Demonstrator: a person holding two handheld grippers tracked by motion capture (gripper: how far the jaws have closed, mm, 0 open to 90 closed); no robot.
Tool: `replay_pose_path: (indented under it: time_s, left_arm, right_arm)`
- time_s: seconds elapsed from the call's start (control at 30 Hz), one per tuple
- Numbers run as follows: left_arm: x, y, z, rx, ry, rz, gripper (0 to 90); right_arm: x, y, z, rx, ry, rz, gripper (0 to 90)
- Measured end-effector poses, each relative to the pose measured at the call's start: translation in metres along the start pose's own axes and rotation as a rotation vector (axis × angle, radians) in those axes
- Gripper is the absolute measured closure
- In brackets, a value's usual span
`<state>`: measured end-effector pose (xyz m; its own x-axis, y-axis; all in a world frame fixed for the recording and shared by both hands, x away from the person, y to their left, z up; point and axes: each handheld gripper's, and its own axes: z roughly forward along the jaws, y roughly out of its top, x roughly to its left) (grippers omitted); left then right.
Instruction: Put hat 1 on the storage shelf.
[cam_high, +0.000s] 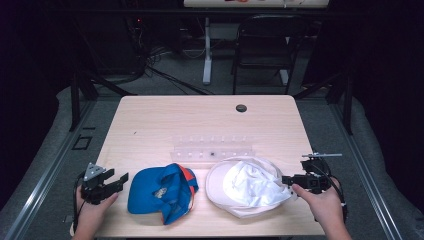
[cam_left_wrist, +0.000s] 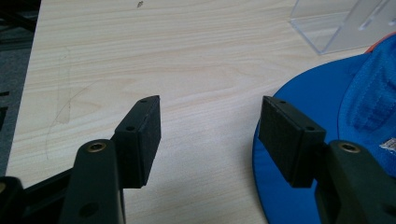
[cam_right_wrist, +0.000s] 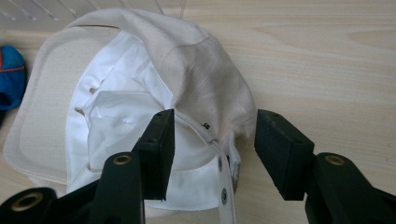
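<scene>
So the left gripper (cam_high: 117, 181) is seen parked at the near left of the table (cam_high: 200, 120), jaws spread wide with nothing caught between them; in the left gripper view only bare wood is framed by the two pads, and the right-hand pad (cam_left_wrist: 289, 140) is hovering right over the edge of the blue cap (cam_left_wrist: 327, 140), though actual contact can't be made out. The right gripper (cam_high: 286, 180) is also held open, jaws well apart, with the back edge of the white cap (cam_high: 247, 186) sitting in the gap. In the right gripper view the cap's rear strap (cam_right_wrist: 223, 186), with its snap studs, is seen running down between the pads, but nothing is being squeezed, since a gap is left on both sides. The white cap is found at the near right of the table, flipped upside down, so the white lining is bunched up and the cream brim is spread flat on the far side from the gripper. The blue cap (cam_high: 160, 192) is laid just left of it, crumpled, with orange trim showing. A clear plastic rack (cam_high: 212, 149) is set just behind the two caps. Both grippers are held low and roughly level from the near edge, each pointed inward at its own cap, the right hand (cam_high: 325, 205) wrapped around its handle.
</scene>
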<state>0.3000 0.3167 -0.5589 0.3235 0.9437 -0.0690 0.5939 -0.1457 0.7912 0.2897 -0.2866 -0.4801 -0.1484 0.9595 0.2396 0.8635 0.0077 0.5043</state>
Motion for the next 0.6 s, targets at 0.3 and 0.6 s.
replay_pose_path:
  time_s: [0.3,0.6]
  left_arm:
    - [0.001,0.000,0.000,0.003,0.003,-0.001,39.6]
    - [0.000,0.000,-0.001,0.011,0.005,0.001,39.6]
  right_arm:
    - [-0.002,-0.003,0.005,0.065,-0.011,-0.030,49.2]
    - [-0.005,-0.005,0.012,0.096,-0.011,-0.046,51.6]
